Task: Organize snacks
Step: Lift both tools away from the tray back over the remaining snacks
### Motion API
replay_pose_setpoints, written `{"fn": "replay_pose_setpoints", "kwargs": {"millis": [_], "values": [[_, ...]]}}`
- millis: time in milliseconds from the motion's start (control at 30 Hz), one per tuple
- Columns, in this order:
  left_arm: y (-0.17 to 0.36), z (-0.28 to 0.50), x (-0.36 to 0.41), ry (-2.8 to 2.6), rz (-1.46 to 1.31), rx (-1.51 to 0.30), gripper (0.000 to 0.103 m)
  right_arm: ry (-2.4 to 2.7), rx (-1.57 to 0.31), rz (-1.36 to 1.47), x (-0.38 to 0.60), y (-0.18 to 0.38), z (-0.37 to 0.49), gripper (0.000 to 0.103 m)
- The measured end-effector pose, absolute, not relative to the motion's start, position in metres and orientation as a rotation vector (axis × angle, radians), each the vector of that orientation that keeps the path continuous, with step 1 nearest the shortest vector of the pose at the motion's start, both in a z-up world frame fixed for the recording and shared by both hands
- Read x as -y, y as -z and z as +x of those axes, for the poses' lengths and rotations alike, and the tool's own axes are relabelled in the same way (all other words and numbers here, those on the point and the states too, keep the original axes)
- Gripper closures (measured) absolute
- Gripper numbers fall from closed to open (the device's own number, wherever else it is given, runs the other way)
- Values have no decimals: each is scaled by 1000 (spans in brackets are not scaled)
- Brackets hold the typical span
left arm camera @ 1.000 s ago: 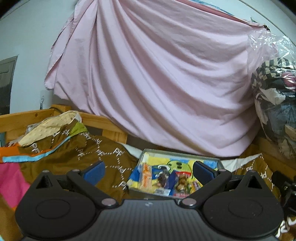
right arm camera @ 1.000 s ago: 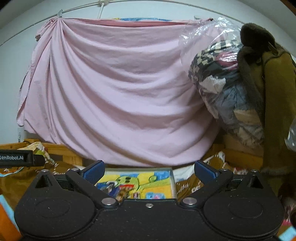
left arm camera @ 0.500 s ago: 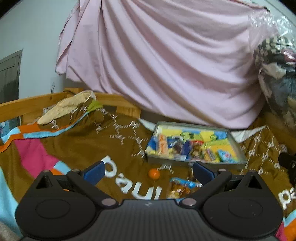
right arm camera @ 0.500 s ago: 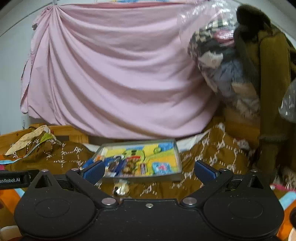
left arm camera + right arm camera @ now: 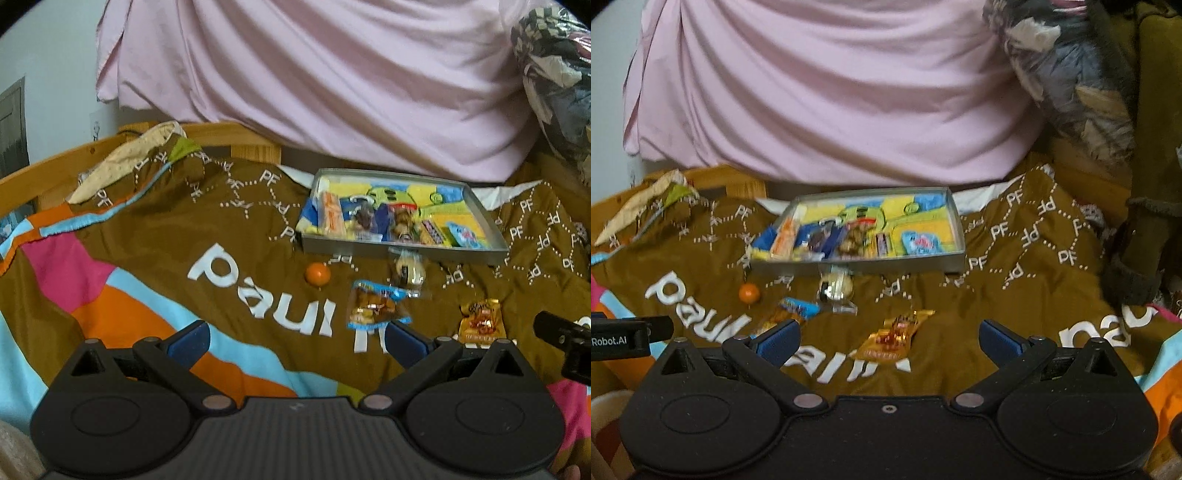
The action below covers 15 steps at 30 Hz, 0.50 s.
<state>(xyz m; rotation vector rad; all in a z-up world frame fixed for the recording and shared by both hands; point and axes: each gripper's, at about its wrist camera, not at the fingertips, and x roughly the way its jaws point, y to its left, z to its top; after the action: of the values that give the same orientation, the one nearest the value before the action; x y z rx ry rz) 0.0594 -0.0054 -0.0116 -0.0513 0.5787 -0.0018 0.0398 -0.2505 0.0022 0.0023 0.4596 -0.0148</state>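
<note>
A grey metal tray [image 5: 495,230] [image 5: 955,218] lies on a brown bedspread, with several wrapped snacks lined up along its near side. Loose on the spread in front of it are an orange ball [image 5: 317,274] [image 5: 750,292], a clear-wrapped pale snack [image 5: 408,271] [image 5: 835,286], a blue-edged packet [image 5: 375,304] [image 5: 792,312] and a gold packet [image 5: 480,319] [image 5: 895,334]. My left gripper [image 5: 297,341] is open, its right finger just below the blue-edged packet. My right gripper [image 5: 888,338] is open, and the gold packet shows between its fingers.
A pink sheet [image 5: 332,74] hangs behind the bed. A wooden bed rail [image 5: 55,173] runs along the far left. Bagged clothes [image 5: 1071,74] and a brown coat [image 5: 1152,129] hang at the right. The other gripper's black body [image 5: 565,339] [image 5: 624,338] shows at each view's edge.
Both grippers have tilted down toward the bed. The tray has moved up in both views, and the loose snacks in front of it now show. Both stay open.
</note>
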Motion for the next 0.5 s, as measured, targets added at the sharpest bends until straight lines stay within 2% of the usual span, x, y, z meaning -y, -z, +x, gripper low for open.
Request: {"fn": "replay_pose_setpoints", "kwargs": {"millis": [500], "values": [[25,78,-5,-42,-97,-718,0,-7,-589,-43,240,13,56,1]]}}
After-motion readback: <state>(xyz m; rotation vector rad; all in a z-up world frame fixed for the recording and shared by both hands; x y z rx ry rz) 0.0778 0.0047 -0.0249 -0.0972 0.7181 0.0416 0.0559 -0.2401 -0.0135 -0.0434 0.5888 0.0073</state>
